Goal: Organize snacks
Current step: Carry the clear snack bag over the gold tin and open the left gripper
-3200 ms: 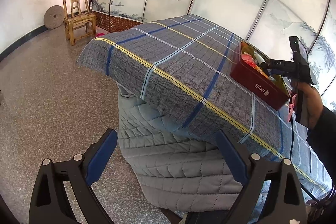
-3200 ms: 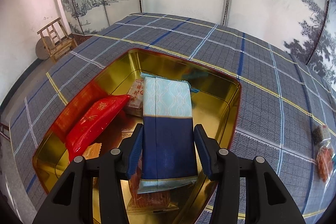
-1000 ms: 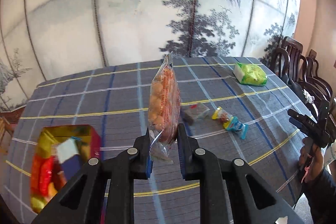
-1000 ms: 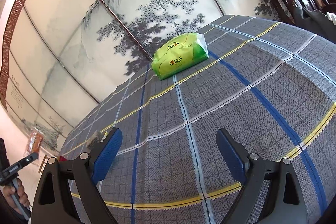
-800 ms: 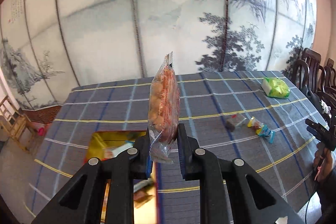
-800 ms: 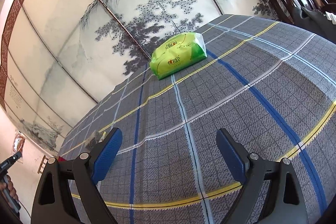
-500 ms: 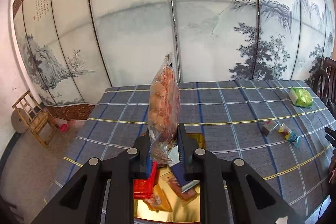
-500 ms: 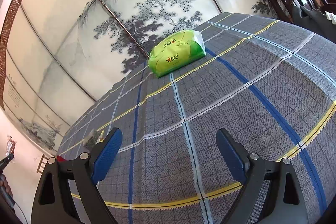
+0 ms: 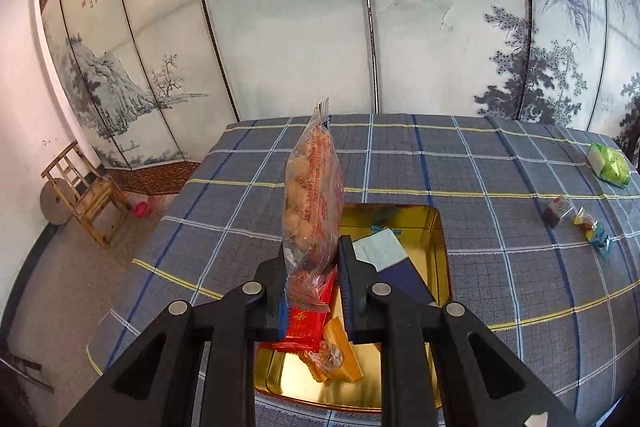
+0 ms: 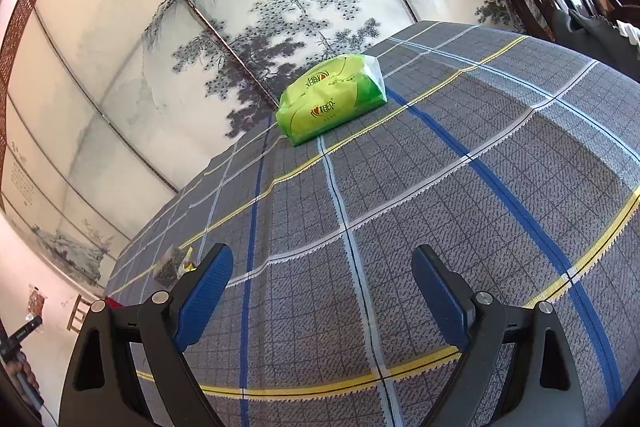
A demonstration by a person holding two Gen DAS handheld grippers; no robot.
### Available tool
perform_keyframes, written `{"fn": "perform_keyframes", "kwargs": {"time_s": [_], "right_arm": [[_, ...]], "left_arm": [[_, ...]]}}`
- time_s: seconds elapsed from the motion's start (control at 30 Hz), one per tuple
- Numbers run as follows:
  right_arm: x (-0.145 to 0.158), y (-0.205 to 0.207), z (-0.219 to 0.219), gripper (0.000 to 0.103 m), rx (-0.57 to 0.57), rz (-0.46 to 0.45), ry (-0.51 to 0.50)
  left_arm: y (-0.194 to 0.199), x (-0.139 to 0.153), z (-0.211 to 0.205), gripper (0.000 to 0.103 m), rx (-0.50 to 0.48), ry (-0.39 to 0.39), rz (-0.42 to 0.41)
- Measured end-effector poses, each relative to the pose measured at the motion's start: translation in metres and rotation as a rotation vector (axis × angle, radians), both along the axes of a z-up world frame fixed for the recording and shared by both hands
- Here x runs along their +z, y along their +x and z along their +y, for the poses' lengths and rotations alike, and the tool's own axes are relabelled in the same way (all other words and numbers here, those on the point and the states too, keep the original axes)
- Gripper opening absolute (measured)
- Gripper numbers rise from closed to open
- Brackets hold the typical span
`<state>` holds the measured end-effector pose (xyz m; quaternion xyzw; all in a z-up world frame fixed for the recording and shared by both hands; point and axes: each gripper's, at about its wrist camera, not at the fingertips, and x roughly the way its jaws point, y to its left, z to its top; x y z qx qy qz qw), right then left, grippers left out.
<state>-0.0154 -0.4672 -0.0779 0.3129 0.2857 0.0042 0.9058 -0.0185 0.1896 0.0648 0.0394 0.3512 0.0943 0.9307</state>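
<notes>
My left gripper (image 9: 312,279) was clenched on the lower end of a clear snack bag (image 9: 313,195) with red print. The bag stood upright between the pads, full of round tan pieces, and I had it above the near end of the gold tin (image 9: 438,227). The tin sat on the checked tablecloth (image 9: 500,167). Inside it I could see a red packet (image 9: 306,323), an orange wrapper (image 9: 340,347) and a pale blue and navy pack (image 9: 394,263), the last one leaning toward the right wall.

Farther right on the cloth, well apart from the tin, lay a small dark packet (image 9: 556,211) and a yellow and blue wrapped sweet (image 9: 594,231) just beside it. A green pack (image 9: 610,165) rested near the far right edge.

My right gripper (image 10: 322,287) was released, its blue pads spread wide with nothing but bare cloth between them. It pointed across the table toward the green pack (image 10: 332,103), which lay well ahead of the fingertips. A painted folding screen (image 9: 280,27) stood behind the table, and a wooden chair (image 9: 86,193) sat on the floor to the left.
</notes>
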Motion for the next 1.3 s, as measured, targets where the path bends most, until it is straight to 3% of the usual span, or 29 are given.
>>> {"fn": "perform_keyframes", "kwargs": {"time_s": [0.4,0.93,1.3], "right_arm": [[0.001,0.0,0.001,0.091,0.0,0.001,0.0],[0.003,0.001,0.001,0.091,-0.001,0.003,0.0],[0.003,0.001,0.002,0.091,-0.001,0.005,0.0]], "left_arm": [[0.007,-0.042,0.006,0.016,0.057,0.035,0.089],[0.01,-0.067,-0.001,0.016,0.066,0.055,0.152],[0.008,-0.091,-0.004,0.016,0.059,0.021,0.202]]}}
